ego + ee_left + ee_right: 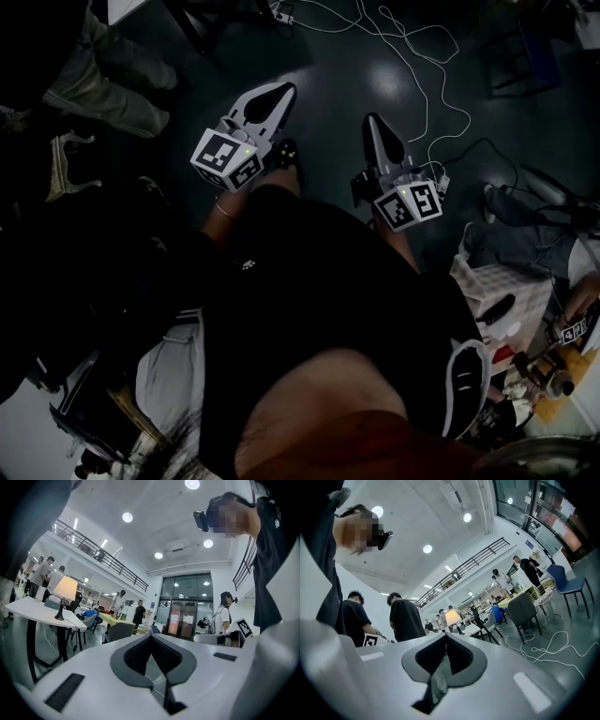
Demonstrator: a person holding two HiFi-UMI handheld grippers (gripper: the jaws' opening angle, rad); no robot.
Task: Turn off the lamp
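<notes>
Holds the left tongs (279,96) and right tongs (374,124) low over a dark glossy floor (328,56), each pair closed tip to tip on nothing. Finds the lamp (64,588), lit, far off at 9 o'clock in the left gripper view, upright on a white desk (33,609); places it at 12 o'clock above the jaw tips in the right gripper view. Shows white cables (417,66) looping over the floor at 1 o'clock, with grey chairs (524,607) and standing people (407,618) around the desk. Takes in a high hall with railed balcony (101,555), ceiling lights (127,517) and glass doors (185,606). Leaves open floor beside the desk.
</notes>
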